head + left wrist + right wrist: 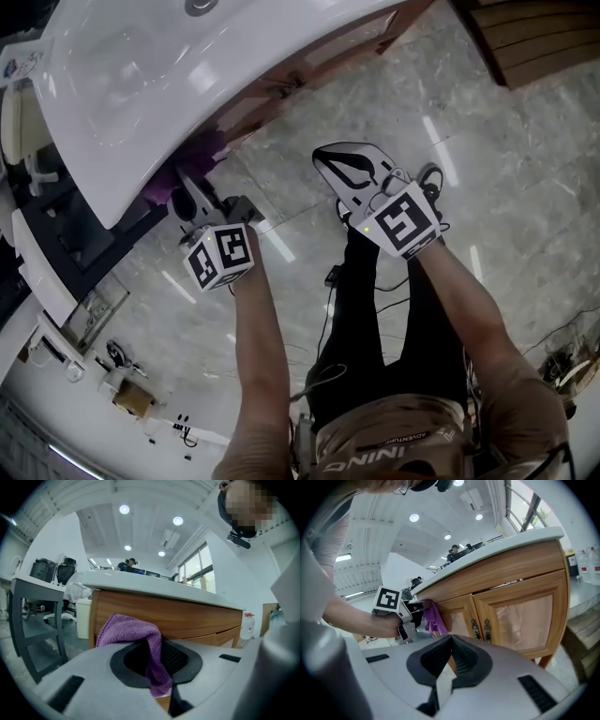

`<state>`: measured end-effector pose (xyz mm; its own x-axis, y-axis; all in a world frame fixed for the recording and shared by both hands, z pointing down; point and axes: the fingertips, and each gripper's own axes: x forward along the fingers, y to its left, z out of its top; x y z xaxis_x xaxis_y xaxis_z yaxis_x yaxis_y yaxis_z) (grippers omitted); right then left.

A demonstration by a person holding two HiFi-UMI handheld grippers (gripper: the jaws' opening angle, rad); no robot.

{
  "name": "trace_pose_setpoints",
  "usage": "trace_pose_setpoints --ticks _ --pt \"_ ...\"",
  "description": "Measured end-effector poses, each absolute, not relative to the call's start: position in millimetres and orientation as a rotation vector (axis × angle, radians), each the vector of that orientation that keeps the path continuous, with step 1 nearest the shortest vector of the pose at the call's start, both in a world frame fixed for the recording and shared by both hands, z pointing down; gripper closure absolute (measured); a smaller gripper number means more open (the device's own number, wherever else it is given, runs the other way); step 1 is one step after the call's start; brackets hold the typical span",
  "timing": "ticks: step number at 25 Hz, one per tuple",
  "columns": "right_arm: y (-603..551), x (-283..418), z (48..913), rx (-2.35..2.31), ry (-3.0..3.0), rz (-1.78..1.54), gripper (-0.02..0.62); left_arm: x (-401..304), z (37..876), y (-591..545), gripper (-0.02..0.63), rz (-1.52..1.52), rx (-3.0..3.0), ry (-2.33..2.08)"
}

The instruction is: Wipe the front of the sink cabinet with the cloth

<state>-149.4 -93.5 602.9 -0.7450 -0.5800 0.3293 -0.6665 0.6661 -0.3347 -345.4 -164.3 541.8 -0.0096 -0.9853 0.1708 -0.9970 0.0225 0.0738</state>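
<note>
The purple cloth is pinched in my left gripper, which is shut on it and holds it against the upper wooden front of the sink cabinet, just under the white countertop. In the head view the cloth is bunched under the rim of the white sink, ahead of the left gripper. In the right gripper view the cloth touches the cabinet to the left of the doors. My right gripper is shut on nothing and hangs off the cabinet over the floor.
A dark metal frame and a white bin stand left of the cabinet. A white bottle sits beyond its right end. Cables trail across the marble floor by the person's legs. Wooden slats lie at the upper right.
</note>
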Motion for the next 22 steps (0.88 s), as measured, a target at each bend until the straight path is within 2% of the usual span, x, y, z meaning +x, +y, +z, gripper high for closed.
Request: trace_pose_setpoints --ticks 22 --pt "-133 8 596 1.146 -2.640 0.652 0.584 -75 558 -227 0.568 0.035 2.287 -1.800"
